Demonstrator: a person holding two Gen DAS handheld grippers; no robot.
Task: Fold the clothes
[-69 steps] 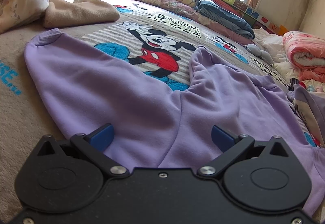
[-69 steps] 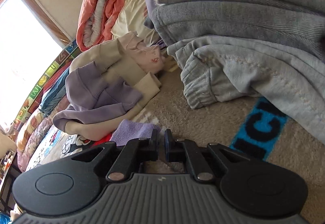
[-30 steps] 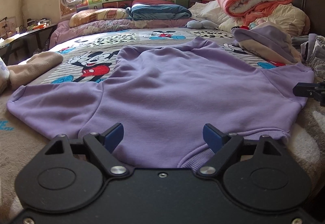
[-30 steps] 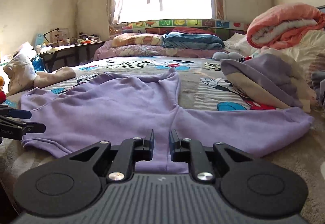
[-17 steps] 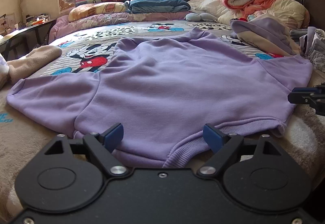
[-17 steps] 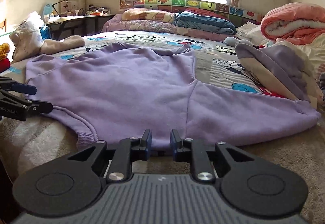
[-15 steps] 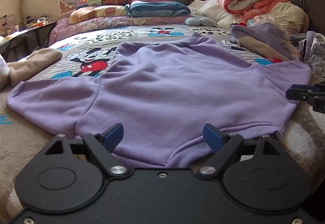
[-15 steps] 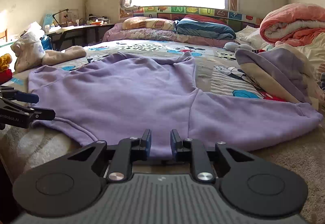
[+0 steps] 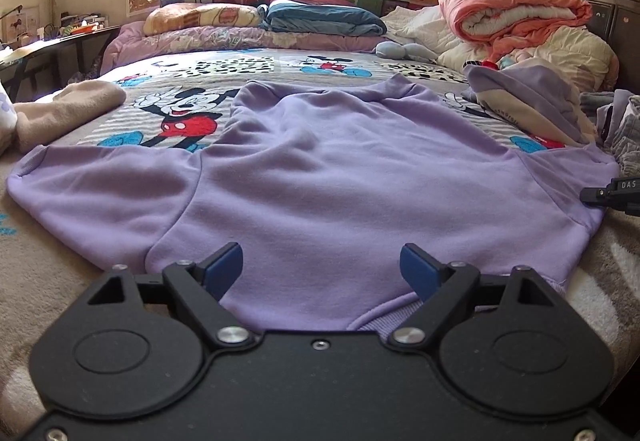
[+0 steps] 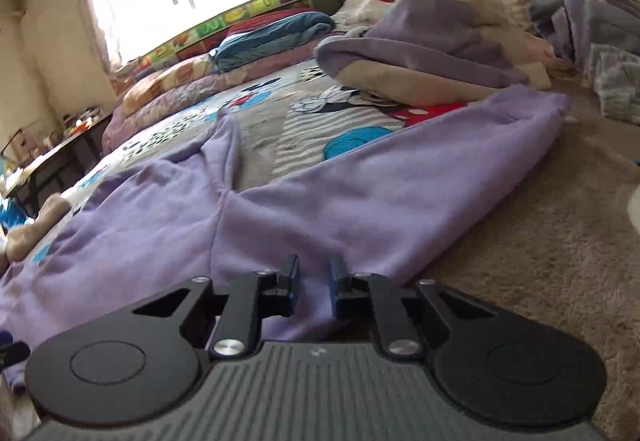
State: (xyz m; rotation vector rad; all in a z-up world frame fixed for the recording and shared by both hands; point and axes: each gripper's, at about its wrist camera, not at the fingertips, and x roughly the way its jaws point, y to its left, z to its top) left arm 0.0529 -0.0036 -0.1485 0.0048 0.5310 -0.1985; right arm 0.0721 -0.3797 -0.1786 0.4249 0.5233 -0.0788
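**Lilac sweatshirt spread flat, my tongs at its hem**

The lilac sweatshirt (image 9: 320, 177) lies face-down or face-up – I cannot tell which – spread across the cartoon-print bedspread (image 9: 180, 113), collar towards the window, both sleeves out to the sides, hem nearest me. The body looks smooth, with soft ripples near the collar; the ribbed hem curls up slightly just in front of my left gripper (image 9: 322, 267).

My left gripper hangs over the hem with its jaws wide, holding nothing. My right gripper (image 10: 313, 287) sits low over the cloth by the right armpit seam, jaws narrow with a small gap; I judge nothing is pinched, though the fabric is close beneath.

To fold well, I would pinch the fleece at a seam or cuff, lift just enough to clear the bed, and lay the sleeve across the body without dragging the rest – thick fleece should hold a crease loosely, so I would press it flat

The pile of other clothes (image 9: 532, 109) sits just beyond the right sleeve
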